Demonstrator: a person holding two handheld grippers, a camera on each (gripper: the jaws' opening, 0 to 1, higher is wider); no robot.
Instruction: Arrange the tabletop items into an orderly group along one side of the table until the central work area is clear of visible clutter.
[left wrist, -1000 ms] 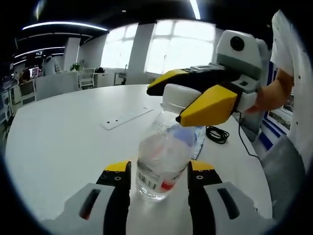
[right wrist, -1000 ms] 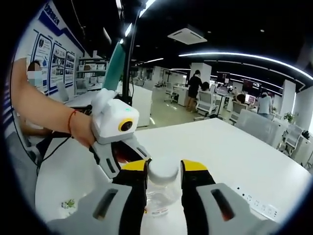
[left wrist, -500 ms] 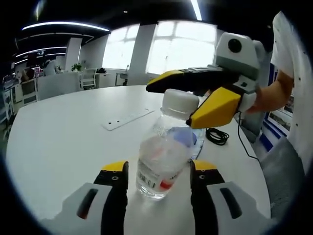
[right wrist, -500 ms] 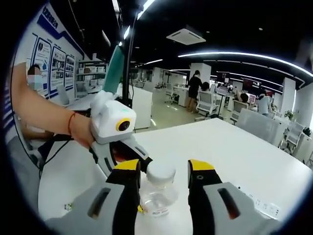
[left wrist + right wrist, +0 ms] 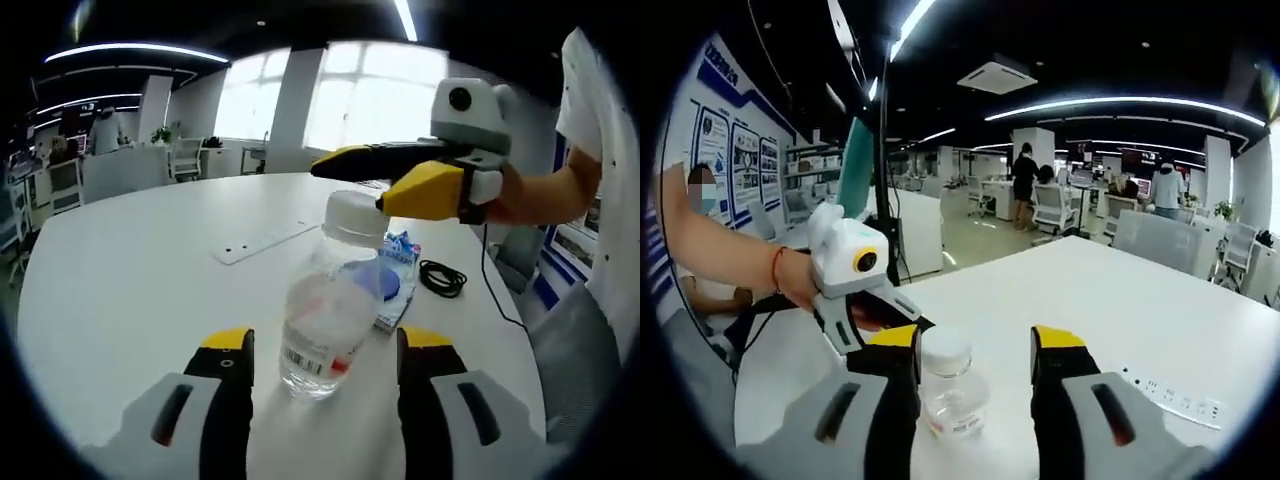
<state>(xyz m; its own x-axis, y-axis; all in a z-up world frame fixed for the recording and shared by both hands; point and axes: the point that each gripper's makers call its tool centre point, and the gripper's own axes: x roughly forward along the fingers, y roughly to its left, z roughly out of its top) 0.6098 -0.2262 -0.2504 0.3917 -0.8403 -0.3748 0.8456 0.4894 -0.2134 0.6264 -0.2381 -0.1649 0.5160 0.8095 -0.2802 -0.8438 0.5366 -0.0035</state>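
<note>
The bottle (image 5: 330,320) is clear plastic with a white cap, and its label carries a black barcode beside a red patch. The tabletop (image 5: 130,270) is plain white, and a white power strip (image 5: 258,243) lies on it. The left hand-held gripper (image 5: 325,345) shows yellow tips on black fingers over a pale grey body. The right hand-held gripper (image 5: 390,185) has yellow and black jaws on a white housing. Behind the bottle sits a blue and white packet (image 5: 395,285), with a black cable (image 5: 443,276) coiled nearby. In the right gripper view a thin red band (image 5: 774,268) circles the wrist.
</note>
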